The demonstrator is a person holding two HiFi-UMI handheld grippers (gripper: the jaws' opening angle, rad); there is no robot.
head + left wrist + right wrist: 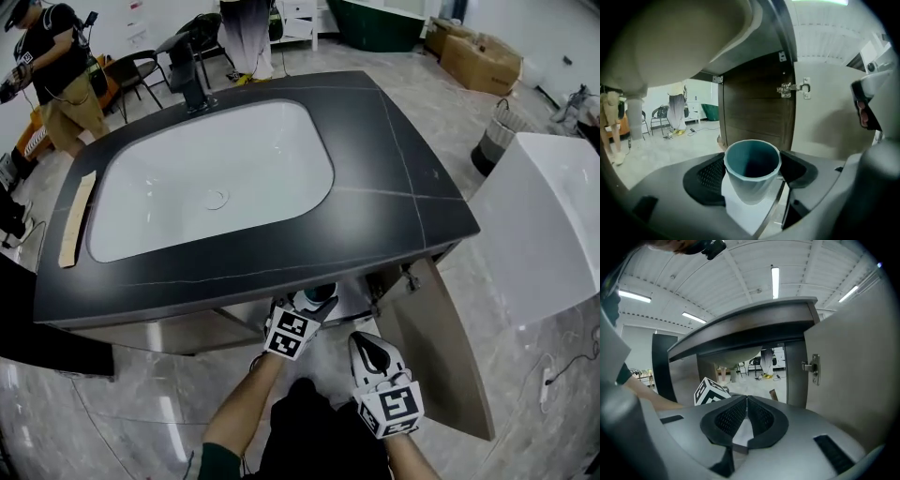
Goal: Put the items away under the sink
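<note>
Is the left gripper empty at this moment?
No, the left gripper grips a teal cup between its jaws.

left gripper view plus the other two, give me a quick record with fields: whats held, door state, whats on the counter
left gripper: fingers closed on the teal cup, which is upright with its mouth up
right gripper: fingers together, nothing between them
cabinet door: swung open, on the right of the vanity
gripper position: both low, in front of the open cabinet
counter: dark top around a white basin
faucet: at the far edge of the basin
wooden strip: lying on the counter's left edge
</note>
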